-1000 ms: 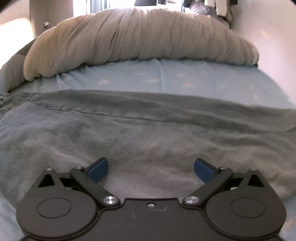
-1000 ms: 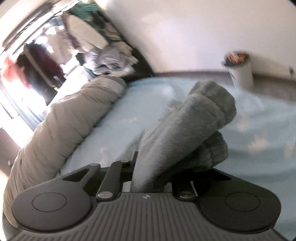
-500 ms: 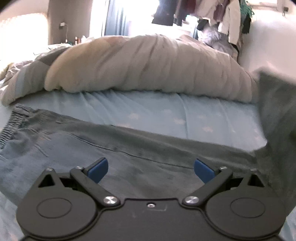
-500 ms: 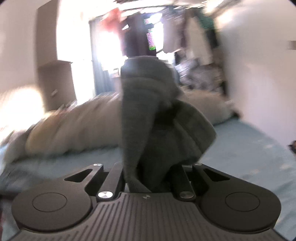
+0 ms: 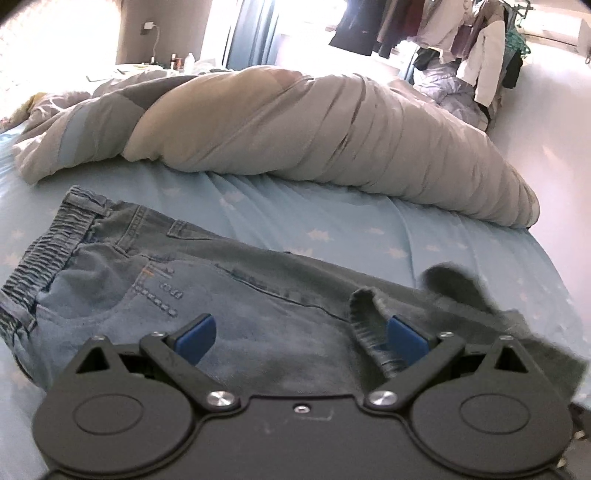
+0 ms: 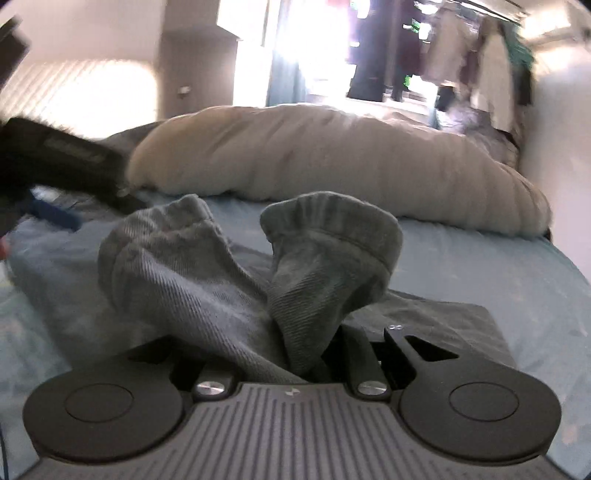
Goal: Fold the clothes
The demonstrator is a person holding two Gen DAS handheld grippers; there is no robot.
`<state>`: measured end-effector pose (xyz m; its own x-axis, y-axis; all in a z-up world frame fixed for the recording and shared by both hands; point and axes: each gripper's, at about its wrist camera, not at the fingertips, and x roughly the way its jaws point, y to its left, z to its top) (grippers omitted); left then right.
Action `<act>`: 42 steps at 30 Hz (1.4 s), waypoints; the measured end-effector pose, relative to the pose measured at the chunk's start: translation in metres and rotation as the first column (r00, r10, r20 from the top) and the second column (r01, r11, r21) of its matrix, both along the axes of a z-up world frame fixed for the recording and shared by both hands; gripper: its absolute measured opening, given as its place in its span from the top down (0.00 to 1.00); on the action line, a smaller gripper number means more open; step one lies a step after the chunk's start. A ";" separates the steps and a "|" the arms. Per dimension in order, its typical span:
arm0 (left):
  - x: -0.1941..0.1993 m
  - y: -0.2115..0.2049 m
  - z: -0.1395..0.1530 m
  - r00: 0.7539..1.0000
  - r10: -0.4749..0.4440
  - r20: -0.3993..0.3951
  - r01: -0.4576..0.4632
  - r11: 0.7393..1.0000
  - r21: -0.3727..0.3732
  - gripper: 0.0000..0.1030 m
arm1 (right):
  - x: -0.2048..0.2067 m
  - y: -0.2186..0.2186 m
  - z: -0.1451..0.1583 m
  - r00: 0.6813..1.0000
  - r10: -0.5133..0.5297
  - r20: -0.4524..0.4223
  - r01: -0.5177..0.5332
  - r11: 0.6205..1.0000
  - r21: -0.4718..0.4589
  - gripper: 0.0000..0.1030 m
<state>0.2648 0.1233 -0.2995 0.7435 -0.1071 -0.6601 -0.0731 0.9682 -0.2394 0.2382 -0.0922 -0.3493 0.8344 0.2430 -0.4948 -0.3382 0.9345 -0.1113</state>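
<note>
Folding now: we see a pair of blue-grey jeans [image 5: 229, 295] spread across the light blue bed sheet [image 5: 332, 225], waistband toward the left in the left wrist view
Jeans, waist end: we make out an elastic gathered waistband [image 5: 40, 254], a pocket with small studs, and a seam running along the leg
Jeans, hem end: we see the leg hems [image 6: 325, 236] bunched and lifted off the sheet, standing up in two ribbed folds in front of the right wrist camera
Right gripper [image 6: 295, 354]: we find its jaws drawn narrow and clamped on the denim, the cloth rising straight out from between them
Left gripper [image 5: 299, 332]: we see its blue pads [image 5: 194, 334] spread wide above the jeans, nothing pinched; a raised hem fold stands just beside the right-hand pad
Left gripper from the other side: we catch it as a dark blurred shape with a blue pad at the left edge of the right wrist view
Sheet: we note pale star marks on it, and bare sheet between the jeans and the duvet
Duvet [image 5: 332, 125]: we see a beige roll lying across the bed behind the jeans
Beyond: we see clothes hanging [image 5: 461, 33] by a bright window, and a white wall at right
</note>
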 end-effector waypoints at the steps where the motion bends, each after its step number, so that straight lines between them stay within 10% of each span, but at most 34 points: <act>1: -0.001 0.000 0.001 1.000 -0.002 0.000 0.002 1.000 -0.006 0.03 | 0.003 0.003 -0.009 1.000 -0.004 -0.029 0.003 1.000 -0.025 0.88; 9: -0.020 -0.001 0.011 0.999 -0.038 0.011 0.039 0.993 -0.113 0.03 | -0.010 0.009 -0.020 0.990 0.066 -0.126 -0.081 0.990 -0.118 0.59; 21: -0.042 -0.011 0.026 0.987 -0.134 -0.084 0.119 0.979 -0.164 0.12 | -0.102 -0.050 0.092 0.940 0.010 -0.340 -0.054 0.991 -0.120 0.48; 32: -0.057 -0.046 0.057 0.969 -0.211 -0.128 0.181 0.961 -0.210 0.24 | -0.018 -0.075 0.146 0.906 -0.169 -0.387 0.131 0.984 -0.122 0.46; 42: -0.072 -0.049 0.039 0.963 -0.007 -0.270 -0.068 0.962 -0.266 0.30 | 0.064 -0.023 0.109 0.813 -0.048 -0.580 0.092 0.995 0.046 0.38</act>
